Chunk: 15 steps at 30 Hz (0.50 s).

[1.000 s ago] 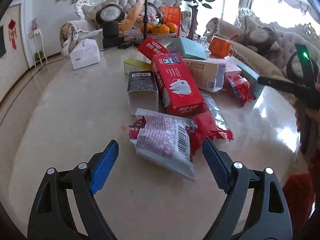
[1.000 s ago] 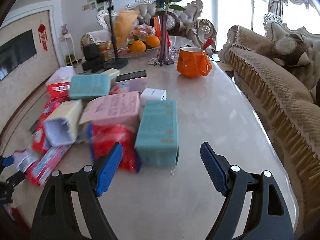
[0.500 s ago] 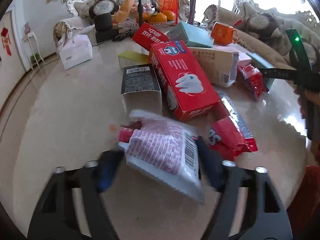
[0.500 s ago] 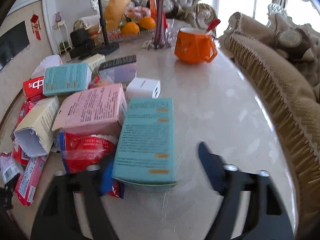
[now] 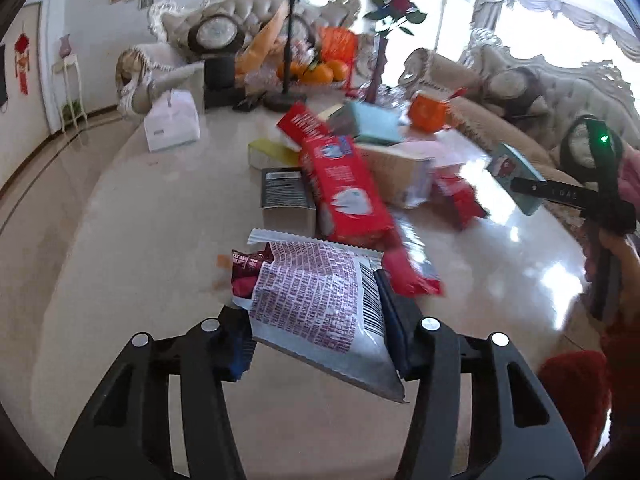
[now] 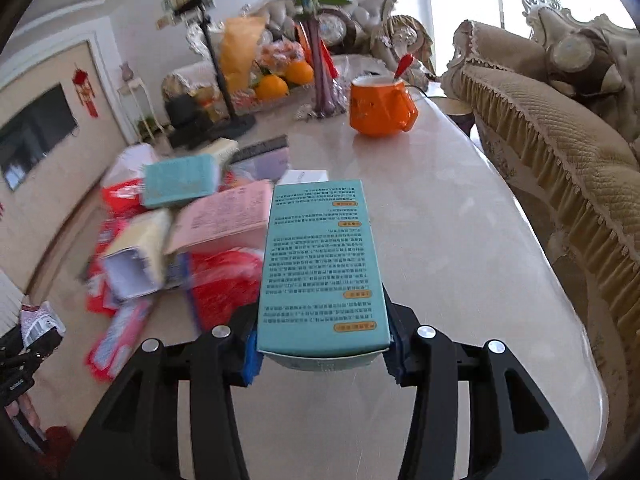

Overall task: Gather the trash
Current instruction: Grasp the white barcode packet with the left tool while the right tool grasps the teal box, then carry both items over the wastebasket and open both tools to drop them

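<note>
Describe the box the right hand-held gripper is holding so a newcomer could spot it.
Start at the marble table, on the side nearest the sofa. The teal box sits clamped in the right hand-held gripper, the only box with small orange labels among its text.

Bright daylight pours in from the windows (image 5: 560, 20) far right, blown out to white. Glare patches shine on the glossy table (image 5: 560, 276) at right. The pile of boxes (image 5: 360, 168) is smeared by motion blur in both views, while the near wrapper (image 5: 316, 292) and teal box (image 6: 320, 264) stay sharp. Fisheye bending curves the walls; the corners go black.
</note>
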### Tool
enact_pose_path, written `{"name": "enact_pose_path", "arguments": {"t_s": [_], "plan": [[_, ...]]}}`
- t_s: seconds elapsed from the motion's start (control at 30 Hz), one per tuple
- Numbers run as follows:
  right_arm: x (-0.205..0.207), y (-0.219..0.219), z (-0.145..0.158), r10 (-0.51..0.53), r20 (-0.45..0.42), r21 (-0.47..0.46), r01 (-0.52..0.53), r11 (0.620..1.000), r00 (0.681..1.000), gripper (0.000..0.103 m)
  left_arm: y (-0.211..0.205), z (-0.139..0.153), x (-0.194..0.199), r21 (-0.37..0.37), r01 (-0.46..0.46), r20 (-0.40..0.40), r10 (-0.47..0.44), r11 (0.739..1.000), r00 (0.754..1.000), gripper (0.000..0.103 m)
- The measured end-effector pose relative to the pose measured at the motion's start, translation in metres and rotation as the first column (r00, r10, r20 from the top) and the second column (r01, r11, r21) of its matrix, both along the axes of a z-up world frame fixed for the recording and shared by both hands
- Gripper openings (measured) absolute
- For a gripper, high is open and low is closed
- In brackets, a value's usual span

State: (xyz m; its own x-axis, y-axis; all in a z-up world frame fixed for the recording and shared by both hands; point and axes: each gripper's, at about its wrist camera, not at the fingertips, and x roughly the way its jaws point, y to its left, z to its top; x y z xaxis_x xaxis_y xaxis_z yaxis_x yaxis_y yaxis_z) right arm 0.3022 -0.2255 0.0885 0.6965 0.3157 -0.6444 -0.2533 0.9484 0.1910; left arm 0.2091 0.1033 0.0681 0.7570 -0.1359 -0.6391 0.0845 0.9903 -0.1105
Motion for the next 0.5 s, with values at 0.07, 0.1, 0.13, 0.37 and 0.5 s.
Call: {"name": "enact_pose_path", "arguments": {"t_s": [0.07,0.1,0.13,0.37,0.5], "plan": [[-0.03,-0.002,0.005,0.027,0.028,0.026,-0.028,0.999,0.999,0.045,-0.008,0.005,-0.022,0.007,0.025,0.02,-0.025,1.0,0.999,0.052],[-0.047,-0.003,0.006,0.042,0.04,0.041,-0.044,0.998,0.998,0.045,-0.014,0.007,-0.039,0.006,0.045,0.031,-0.045,0.999,0.999,0.052],[-0.069,-0.004,0.006,0.063,0.051,0.062,-0.067,0.996,0.997,0.045,-0.019,0.007,-0.054,0.003,0.062,0.039,-0.062,0.998,0.997,0.052],[-0.189,0.007,-0.026,0.173,0.018,0.151,-0.173,0.973,0.985,0.045,-0.068,-0.044,-0.13,-0.039,0.156,-0.041,-0.158,0.987,0.987,0.052],[-0.223,0.026,-0.077,0.222,-0.101,0.114,-0.21,0.971,0.97,0.045,-0.088,-0.095,-0.14,-0.097,0.165,-0.138,-0.178,0.981,0.974,0.052]]}}
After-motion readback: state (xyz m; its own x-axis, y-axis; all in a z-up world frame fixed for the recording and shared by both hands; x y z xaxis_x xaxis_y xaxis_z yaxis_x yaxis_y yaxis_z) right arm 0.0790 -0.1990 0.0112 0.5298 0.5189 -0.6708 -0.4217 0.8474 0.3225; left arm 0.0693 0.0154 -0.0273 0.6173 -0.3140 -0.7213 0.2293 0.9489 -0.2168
